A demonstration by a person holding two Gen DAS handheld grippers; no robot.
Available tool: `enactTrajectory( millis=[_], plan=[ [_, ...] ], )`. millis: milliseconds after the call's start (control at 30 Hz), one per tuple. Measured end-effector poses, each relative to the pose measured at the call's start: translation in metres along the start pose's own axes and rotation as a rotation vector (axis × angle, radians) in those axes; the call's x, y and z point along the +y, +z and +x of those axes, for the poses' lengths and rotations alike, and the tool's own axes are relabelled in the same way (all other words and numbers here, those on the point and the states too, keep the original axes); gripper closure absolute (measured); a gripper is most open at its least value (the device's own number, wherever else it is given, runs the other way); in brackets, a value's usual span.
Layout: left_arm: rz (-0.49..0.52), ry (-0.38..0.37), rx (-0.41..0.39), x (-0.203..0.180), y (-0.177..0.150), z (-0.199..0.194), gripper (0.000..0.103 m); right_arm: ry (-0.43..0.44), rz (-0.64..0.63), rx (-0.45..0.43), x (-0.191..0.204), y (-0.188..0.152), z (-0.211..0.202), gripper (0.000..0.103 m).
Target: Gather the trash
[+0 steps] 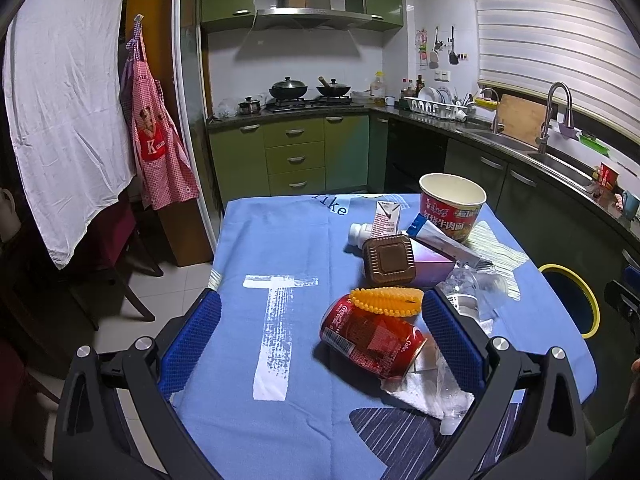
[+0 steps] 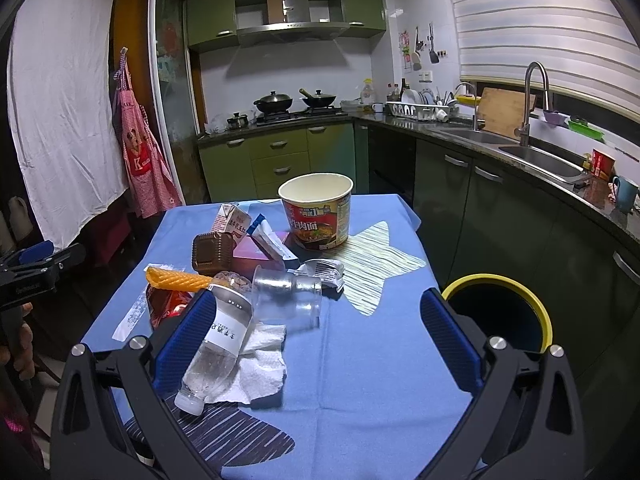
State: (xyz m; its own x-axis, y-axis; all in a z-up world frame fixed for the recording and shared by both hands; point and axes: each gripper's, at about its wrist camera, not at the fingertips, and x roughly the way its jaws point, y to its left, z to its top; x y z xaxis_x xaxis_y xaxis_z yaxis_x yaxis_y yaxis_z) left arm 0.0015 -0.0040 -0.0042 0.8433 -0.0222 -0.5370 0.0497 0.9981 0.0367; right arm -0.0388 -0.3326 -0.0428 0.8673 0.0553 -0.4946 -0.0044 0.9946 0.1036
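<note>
Trash lies on a blue tablecloth (image 1: 280, 240): a red cola can (image 1: 370, 336) on its side, a yellow spiky piece (image 1: 386, 300), a brown plastic box (image 1: 388, 260), a milk carton (image 1: 386, 216), a noodle cup (image 1: 452, 204), a clear bottle (image 2: 218, 344), a clear cup (image 2: 286, 296) and white tissue (image 2: 260, 368). My left gripper (image 1: 320, 334) is open, with the can between its fingers. My right gripper (image 2: 316, 344) is open above the cloth, with the bottle and tissue by its left finger. A yellow-rimmed bin (image 2: 500, 312) stands right of the table.
Green kitchen cabinets (image 1: 296, 152), a stove with pans (image 1: 308, 92) and a sink counter (image 2: 528, 152) surround the table. A white cloth (image 1: 60, 100) and red apron (image 1: 156, 140) hang at the left. A dark chair (image 1: 116, 272) stands left of the table.
</note>
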Motion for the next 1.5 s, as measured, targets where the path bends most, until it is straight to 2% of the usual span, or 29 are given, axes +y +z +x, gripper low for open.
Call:
enactTrajectory(
  millis=[1500],
  plan=[
    [0.018,-0.009,0.023,-0.0052,-0.0042,0.0079,0.004,-0.004,0.0,-0.001,-0.0023,0.0016,-0.0016,0.006]
  ],
)
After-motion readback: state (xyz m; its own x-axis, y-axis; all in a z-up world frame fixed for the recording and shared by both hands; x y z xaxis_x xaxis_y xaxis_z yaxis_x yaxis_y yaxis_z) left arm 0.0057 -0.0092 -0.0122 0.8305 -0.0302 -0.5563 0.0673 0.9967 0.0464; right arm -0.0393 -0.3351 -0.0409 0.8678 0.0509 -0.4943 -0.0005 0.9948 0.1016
